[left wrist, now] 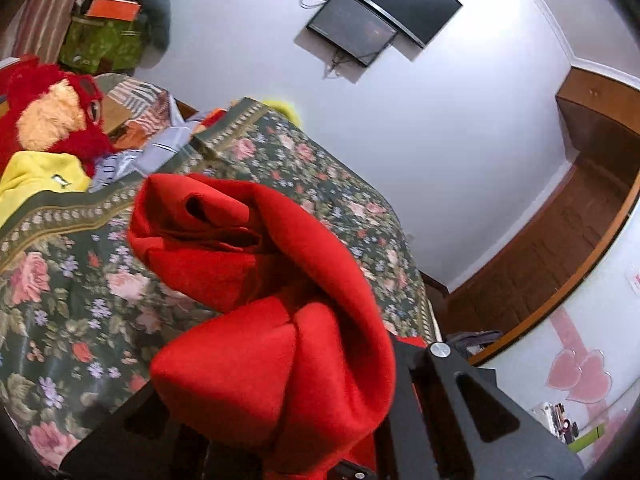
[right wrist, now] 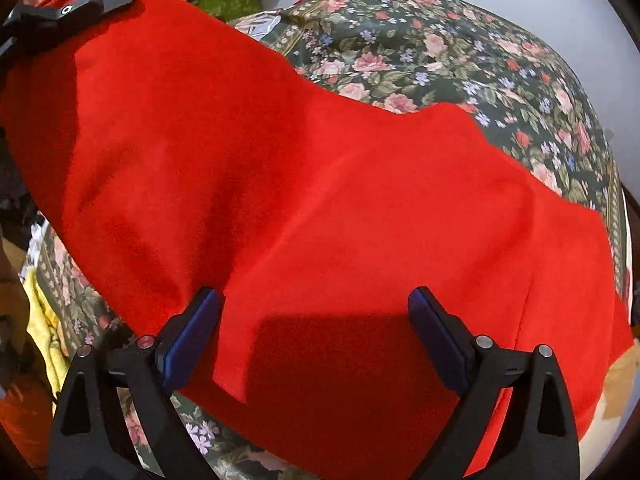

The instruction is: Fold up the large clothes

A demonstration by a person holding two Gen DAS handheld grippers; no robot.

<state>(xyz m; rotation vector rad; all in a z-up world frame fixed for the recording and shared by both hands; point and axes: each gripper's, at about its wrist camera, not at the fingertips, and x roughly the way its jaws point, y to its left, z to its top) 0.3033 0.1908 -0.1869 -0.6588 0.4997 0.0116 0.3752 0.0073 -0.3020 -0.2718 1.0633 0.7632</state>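
One red garment [right wrist: 320,200] on floral bedspread [right wrist: 480,60], left gripper [right wrist: 76,8] clamping it, right gripper [right wrist: 316,336] jaws wide apart.

Left tool [left wrist: 320,432] tips hidden under red garment [left wrist: 256,280].

Bed with dark green floral cotton bedspread [right wrist: 460,52]: far half bare in right wrist view, open for passage. Near half covered by spread bright red fleece garment [right wrist: 320,200]. In left wrist view the bed's head end is crowded: red-and-cream plush toy [left wrist: 52,116], yellow cloth [left wrist: 36,180], striped pale blue shirt [left wrist: 132,160]. Bunched red fabric blocks the left hand-held gripper's [left wrist: 340,452] forward view.
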